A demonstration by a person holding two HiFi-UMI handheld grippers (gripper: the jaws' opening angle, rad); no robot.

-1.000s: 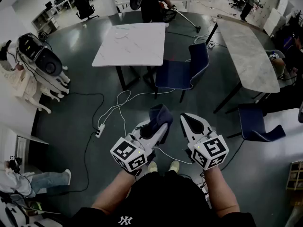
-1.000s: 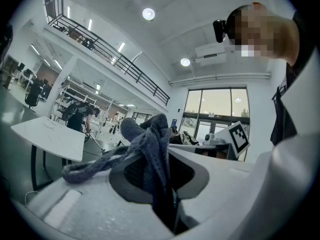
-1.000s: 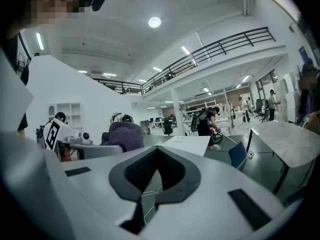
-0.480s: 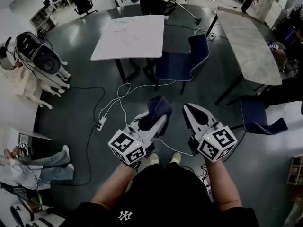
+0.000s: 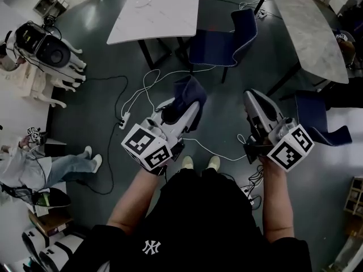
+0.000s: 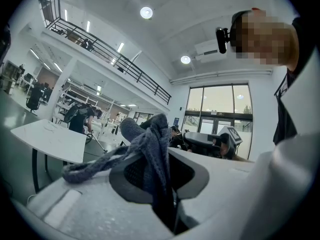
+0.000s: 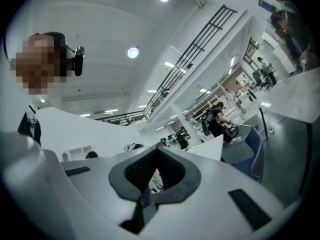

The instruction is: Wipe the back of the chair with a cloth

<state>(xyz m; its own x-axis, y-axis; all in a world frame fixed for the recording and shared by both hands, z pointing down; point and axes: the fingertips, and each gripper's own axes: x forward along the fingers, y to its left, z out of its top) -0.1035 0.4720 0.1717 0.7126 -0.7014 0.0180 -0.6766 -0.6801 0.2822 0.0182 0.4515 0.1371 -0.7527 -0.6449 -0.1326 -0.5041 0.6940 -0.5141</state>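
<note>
Where the two jaws of the left gripper (image 5: 182, 111) close, they pinch one dark blue cloth (image 5: 190, 92). It bunches above the pads and trails one loose end to the left in the left gripper view. The right gripper (image 5: 256, 98), beside it and apart from it, has its jaws pressed together with nothing held. Both hang above the dark floor (image 5: 102, 55), just ahead of the person's two pale shoes (image 5: 185, 162). Further ahead stand two blue chairs. The nearer chair (image 5: 214, 47) sits between two white tables, the square table (image 5: 153, 10) and the long table (image 5: 309, 33), with its back (image 5: 245, 22) well apart from the cloth. The second chair (image 5: 315, 115) is beside the long table. One white cable (image 5: 148, 89) loops across the floor near one power strip (image 5: 124, 121).
</note>
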